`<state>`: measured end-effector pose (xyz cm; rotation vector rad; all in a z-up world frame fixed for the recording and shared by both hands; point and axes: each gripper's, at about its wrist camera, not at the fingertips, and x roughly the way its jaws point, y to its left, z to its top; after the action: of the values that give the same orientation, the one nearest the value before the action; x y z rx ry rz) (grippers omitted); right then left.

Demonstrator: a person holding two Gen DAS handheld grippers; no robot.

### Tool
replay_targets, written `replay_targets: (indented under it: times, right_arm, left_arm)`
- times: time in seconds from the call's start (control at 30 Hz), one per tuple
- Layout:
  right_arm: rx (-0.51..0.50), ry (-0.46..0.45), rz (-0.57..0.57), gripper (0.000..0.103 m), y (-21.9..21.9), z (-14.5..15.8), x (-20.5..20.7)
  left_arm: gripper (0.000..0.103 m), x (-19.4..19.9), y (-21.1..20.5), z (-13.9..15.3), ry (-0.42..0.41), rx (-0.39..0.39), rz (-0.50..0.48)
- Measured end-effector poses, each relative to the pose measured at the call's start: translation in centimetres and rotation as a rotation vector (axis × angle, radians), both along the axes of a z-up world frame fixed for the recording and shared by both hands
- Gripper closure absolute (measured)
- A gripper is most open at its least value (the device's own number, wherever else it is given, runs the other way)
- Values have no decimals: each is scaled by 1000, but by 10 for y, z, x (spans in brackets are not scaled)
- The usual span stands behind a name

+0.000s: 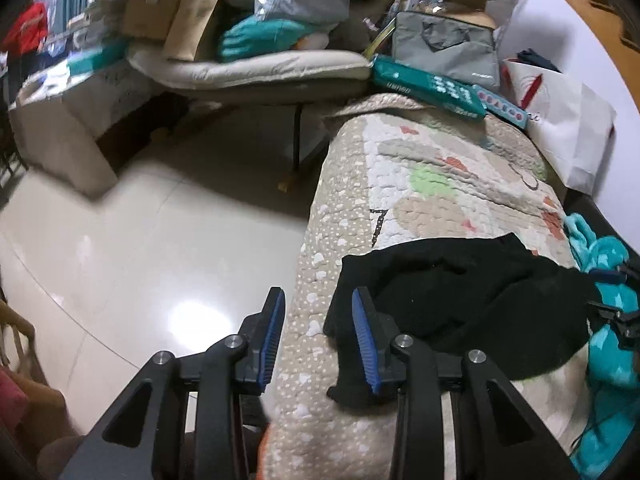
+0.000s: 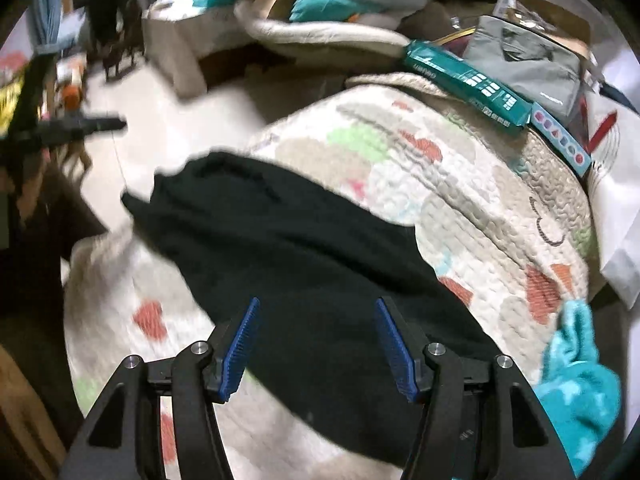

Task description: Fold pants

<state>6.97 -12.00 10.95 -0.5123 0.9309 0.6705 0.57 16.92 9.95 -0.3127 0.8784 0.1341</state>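
teal towel (image 2: 576,384) and boxes (image 2: 472,88) flank black pants (image 2: 304,264).

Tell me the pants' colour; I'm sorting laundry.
Plain black pants, clearest in the right wrist view.

Right wrist view is motion-blurred: black pants (image 2: 304,248) edges smear, folds and layers unreadable. Right gripper (image 2: 316,344) bases cut by the bottom edge; pants run under them, near hem hidden. Quilt (image 2: 480,184) pattern partly covered by pants. Teal towel (image 2: 576,384) right of pants, cut by the lens rim. Left of pants a dark blurred gripper-like shape (image 2: 72,128), can't tell more.

Left wrist view: pants (image 1: 480,312) right part hidden behind a dark mechanism (image 1: 624,312) cut at the rim. Left gripper (image 1: 320,336): right finger overlaps the pants corner, contact unclear. Print on teal box (image 1: 424,84) beyond pants too small. Clutter behind blurred.
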Motion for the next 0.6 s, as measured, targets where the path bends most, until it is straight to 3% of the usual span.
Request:
replay_targets:
  times: [0.17, 0.27, 0.4, 0.5, 0.6]
  right_arm:
    - [180, 63, -131, 39, -3, -5, 22]
    - [251, 108, -189, 39, 1, -14, 39]
    - [295, 159, -223, 39, 11, -28, 57]
    - [289, 152, -269, 39, 21, -41, 77]
    - [259, 169, -333, 39, 30, -56, 99]
  left_arm:
    - [69, 20, -1, -31, 21, -168, -2]
    - [69, 23, -6, -51, 47, -215, -13]
    - [69, 28, -10, -70, 98, -226, -19]
    - [61, 36, -13, -74, 97, -241, -30]
    - [59, 47, -30, -75, 100, -168, -78]
